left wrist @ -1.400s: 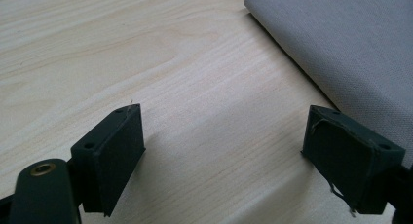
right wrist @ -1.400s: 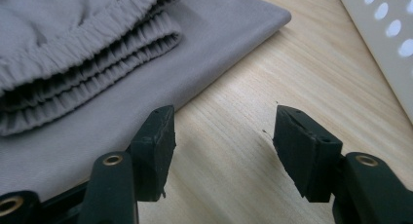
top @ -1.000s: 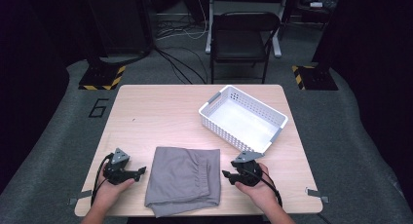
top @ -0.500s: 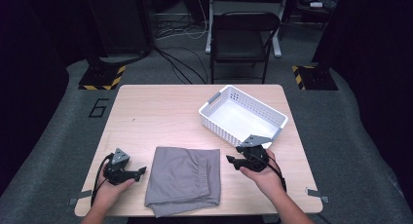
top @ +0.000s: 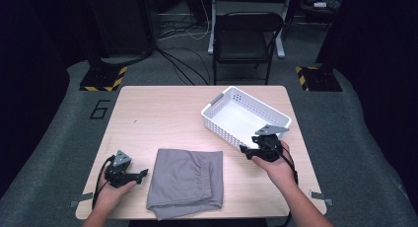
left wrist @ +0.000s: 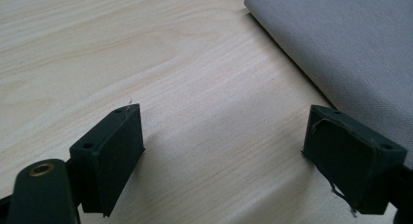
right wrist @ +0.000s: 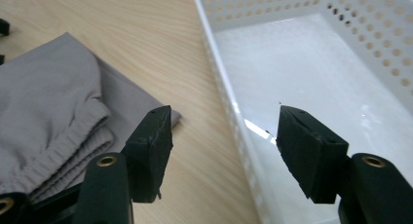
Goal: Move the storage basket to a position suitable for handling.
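right hand-held gripper (top: 245, 149): raised off the tabletop (top: 162, 116), at the near long wall of the basket (top: 231, 134). Jaws apart, just been opening, nothing between them. In the right gripper view (right wrist: 221, 136) the jaws straddle that near wall, one pad over bare wood, one over the basket floor.
right reading: likely lining up on the rim to pull or steady the basket, or just passing over; cannot tell which.
left hand-held gripper (top: 144, 173): resting low on the tabletop at near left, just beside the left edge of the shorts. Jaws wide apart, empty; left gripper view (left wrist: 221, 151) shows bare wood between the pads.
left reading: parked at the cloth edge, probably ready to pinch that side once the right is set.
shorts (top: 186, 182): grey, folded flat, near centre of the tabletop, elastic waistband facing right. Untouched, between the two hands. In the right gripper view (right wrist: 48, 112) the waistband lies left of the jaws, clear of them.
basket state: white, perforated, empty, far right, set at an angle to the table edge; one corner points toward the shorts, so a short carry.
stage: pickup not started.
risk: loose fold may open if lifted from one side only.
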The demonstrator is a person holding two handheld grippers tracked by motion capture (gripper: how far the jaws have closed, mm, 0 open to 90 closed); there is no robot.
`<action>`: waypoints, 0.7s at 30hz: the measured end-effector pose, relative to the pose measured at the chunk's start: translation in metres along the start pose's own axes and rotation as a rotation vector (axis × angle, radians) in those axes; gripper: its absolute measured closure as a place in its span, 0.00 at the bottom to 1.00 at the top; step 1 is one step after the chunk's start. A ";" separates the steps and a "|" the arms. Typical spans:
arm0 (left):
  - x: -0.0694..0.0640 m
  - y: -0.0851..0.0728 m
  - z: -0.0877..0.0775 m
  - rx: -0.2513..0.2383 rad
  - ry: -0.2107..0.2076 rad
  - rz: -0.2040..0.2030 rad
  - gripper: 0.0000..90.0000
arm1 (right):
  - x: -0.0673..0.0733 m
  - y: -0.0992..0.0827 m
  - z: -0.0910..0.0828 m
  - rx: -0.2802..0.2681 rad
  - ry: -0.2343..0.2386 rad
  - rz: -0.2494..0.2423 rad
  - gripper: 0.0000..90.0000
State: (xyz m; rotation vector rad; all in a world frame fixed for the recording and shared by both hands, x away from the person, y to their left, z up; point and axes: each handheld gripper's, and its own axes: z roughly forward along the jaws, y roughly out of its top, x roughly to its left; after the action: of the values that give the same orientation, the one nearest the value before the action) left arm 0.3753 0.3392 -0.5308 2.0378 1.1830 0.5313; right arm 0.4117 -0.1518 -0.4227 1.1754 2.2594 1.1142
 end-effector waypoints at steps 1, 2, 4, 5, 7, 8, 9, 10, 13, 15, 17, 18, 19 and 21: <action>0.000 0.000 0.000 -0.001 0.000 -0.001 0.16 | -0.003 0.000 -0.001 0.005 -0.008 -0.002 0.41; 0.000 0.000 0.000 0.000 0.000 -0.001 0.16 | -0.007 0.000 -0.002 0.002 -0.020 -0.002 0.41; 0.000 0.000 0.000 0.000 0.000 0.000 0.16 | -0.014 -0.001 -0.004 0.009 -0.045 0.017 0.41; 0.000 0.000 0.000 0.000 0.000 0.000 0.16 | -0.017 -0.002 -0.005 0.010 -0.055 0.017 0.41; 0.000 0.000 0.000 0.000 0.000 0.000 0.16 | -0.026 -0.004 -0.006 0.016 -0.078 0.030 0.41; 0.000 0.000 0.000 0.000 0.000 0.000 0.16 | -0.029 -0.006 -0.007 0.019 -0.088 0.037 0.41; 0.000 0.000 0.000 0.000 0.000 0.000 0.16 | -0.033 -0.007 -0.008 0.020 -0.099 0.045 0.41; 0.000 0.000 0.000 0.000 0.000 0.000 0.16 | -0.036 -0.008 -0.009 0.024 -0.109 0.052 0.41; 0.000 0.000 0.000 -0.004 0.000 -0.001 0.16 | -0.046 -0.012 -0.010 0.026 -0.137 0.070 0.41; 0.000 0.000 0.000 -0.004 0.000 -0.001 0.16 | -0.051 -0.015 -0.011 0.032 -0.155 0.086 0.40; 0.000 0.000 0.000 -0.004 0.000 -0.001 0.16 | -0.056 -0.018 -0.012 0.037 -0.166 0.096 0.40; 0.000 0.000 0.000 -0.003 0.000 0.000 0.16 | -0.057 -0.019 -0.012 0.039 -0.172 0.107 0.40; 0.000 0.000 0.000 -0.003 0.000 0.000 0.16 | -0.058 -0.020 -0.012 0.032 -0.177 0.116 0.40; 0.000 0.000 0.000 -0.003 0.000 0.000 0.16 | -0.060 -0.021 -0.013 0.036 -0.184 0.118 0.39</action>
State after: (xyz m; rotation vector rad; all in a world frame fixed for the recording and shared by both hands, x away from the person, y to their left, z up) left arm 0.3754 0.3392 -0.5311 2.0351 1.1816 0.5332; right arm 0.4279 -0.2133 -0.4336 1.3818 2.1020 0.9678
